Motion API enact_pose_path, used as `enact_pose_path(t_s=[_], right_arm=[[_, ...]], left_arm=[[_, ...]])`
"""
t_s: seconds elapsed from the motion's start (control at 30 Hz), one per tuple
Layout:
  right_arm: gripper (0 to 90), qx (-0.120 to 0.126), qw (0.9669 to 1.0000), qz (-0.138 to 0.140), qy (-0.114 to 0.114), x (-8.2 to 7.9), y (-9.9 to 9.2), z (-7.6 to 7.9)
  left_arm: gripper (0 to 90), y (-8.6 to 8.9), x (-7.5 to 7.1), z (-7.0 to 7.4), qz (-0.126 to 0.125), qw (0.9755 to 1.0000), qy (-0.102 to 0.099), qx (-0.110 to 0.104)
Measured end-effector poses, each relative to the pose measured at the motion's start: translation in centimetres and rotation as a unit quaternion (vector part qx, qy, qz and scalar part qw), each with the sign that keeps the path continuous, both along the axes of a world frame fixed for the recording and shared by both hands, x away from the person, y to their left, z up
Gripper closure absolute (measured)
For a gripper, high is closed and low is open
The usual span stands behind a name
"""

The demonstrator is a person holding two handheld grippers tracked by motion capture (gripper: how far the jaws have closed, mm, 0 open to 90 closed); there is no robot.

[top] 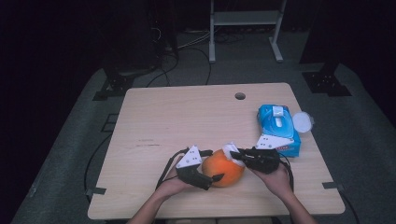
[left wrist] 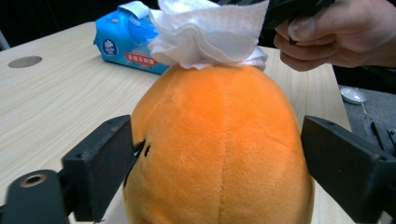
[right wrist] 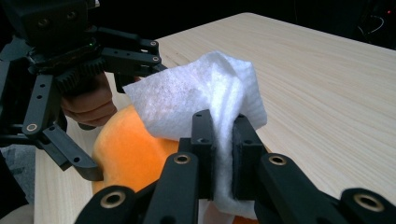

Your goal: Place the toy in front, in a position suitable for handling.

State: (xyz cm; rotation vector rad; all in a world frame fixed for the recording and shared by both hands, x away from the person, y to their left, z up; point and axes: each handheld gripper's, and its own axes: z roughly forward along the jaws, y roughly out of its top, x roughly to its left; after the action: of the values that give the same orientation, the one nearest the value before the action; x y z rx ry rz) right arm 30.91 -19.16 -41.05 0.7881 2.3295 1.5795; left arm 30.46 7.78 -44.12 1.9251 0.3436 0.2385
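Right up close, the soft orange toy (left wrist: 219,144) sits on the bench (top: 187,116), near the front edge, between the person's two hands. It is round and fuzzy, and small dark marks show on one side. The left tongs (top: 210,179) stand wide around it, one black jaw on each side. In the left gripper view the near-side jaw looks to just touch the fuzz and the other stands a little off it, though that is hard to tell, so they do not seem to squeeze it. On top of the toy lies a white wipe (right wrist: 201,93), all bunched up. The right tongs (right wrist: 223,149) pinch that wipe tight, with the cloth caught between the two jaws, and hold it down against the toy. The right hand (left wrist: 341,32) is curled around its gripper just past the wipe. Farther back on the right side of the bench is a blue pack of wipes (top: 278,128), well apart from the toy. A small white lid (top: 302,122) lies just beside that pack.
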Motion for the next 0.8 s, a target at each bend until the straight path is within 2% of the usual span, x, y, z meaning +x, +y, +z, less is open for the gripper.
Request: enact_pose_path(t_s=[0.1,0.23,0.3,0.43,0.5,0.57,0.63,0.7,0.8], right_arm=[[81.1,-0.005,1.0000,-0.003,-0.004,-0.3,0.4,0.2],[81.0,-0.010,0.9997,0.014,-0.019,-1.1,1.6,0.9],[81.1,-0.020,0.9994,0.019,-0.023,-1.3,2.0,1.0],[81.1,-0.017,0.9998,0.008,-0.011,-0.5,1.0,0.6],[81.1,-0.014,0.9999,-0.005,0.003,0.1,-0.1,0.1],[81.1,-0.007,0.9998,-0.010,0.016,0.5,-0.8,-0.1],[81.1,0.003,0.9995,-0.009,0.031,0.6,-1.2,-0.2],[81.1,-0.003,0.9997,-0.008,0.024,0.4,-0.9,0.1],[81.0,-0.008,0.9999,0.005,0.012,-0.3,0.0,0.7]], left_arm=[[18.1,-0.3,-0.3,0.1,-0.003,0.9998,-0.011,0.015],[23.3,-0.8,-1.1,0.2,-0.027,0.9979,-0.047,0.036],[23.6,-1.0,-1.5,0.2,-0.028,0.9968,-0.060,0.046],[23.6,-0.9,-1.4,0.2,-0.028,0.9972,-0.057,0.040],[17.6,-1.1,-1.2,0.3,-0.013,0.9985,-0.046,0.028],[10.1,-1.3,-1.0,0.4,0.003,0.9992,-0.031,0.027],[10.3,-1.3,-1.0,0.3,0.002,0.9991,-0.031,0.029],[16.1,-1.4,-1.2,0.3,-0.004,0.9989,-0.033,0.034],[20.2,-1.5,-1.6,0.4,-0.011,0.9977,-0.049,0.045]])
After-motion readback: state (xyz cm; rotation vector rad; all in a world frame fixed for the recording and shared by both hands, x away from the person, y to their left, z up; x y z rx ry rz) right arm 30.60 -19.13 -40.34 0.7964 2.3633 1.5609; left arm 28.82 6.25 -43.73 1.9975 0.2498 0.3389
